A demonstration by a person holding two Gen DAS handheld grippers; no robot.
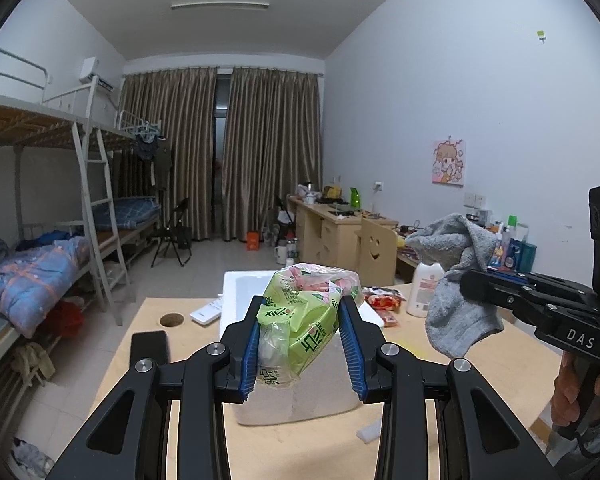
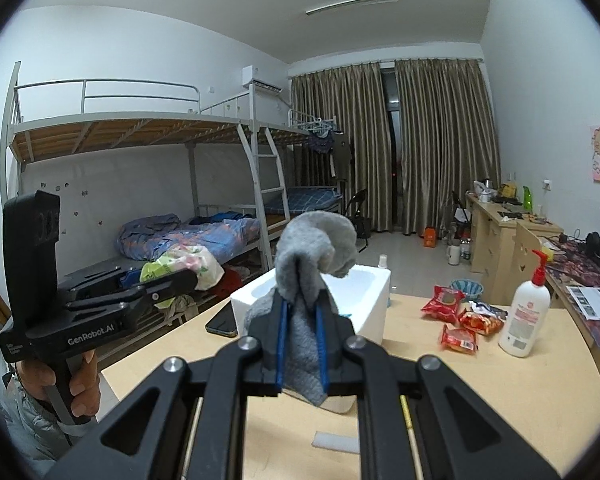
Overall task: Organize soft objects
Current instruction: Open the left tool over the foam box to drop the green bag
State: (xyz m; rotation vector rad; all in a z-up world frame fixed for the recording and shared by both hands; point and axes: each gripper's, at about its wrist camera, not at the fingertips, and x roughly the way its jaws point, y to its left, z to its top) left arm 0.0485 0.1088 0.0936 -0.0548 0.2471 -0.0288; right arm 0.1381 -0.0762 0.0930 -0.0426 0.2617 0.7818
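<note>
Tissue pack (image 1: 300, 312), foam box (image 2: 364, 292), wooden table (image 2: 500, 392), dorm room

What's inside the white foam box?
The white foam box looks hollow with bare white walls, but the grey sock in the right gripper hides most of its inside.

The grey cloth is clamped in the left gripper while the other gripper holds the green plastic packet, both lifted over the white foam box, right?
Not quite: the grey cloth is clamped in the right gripper, as the right wrist view shows. The left gripper holds the green plastic packet. Both are lifted over the white foam box.
</note>
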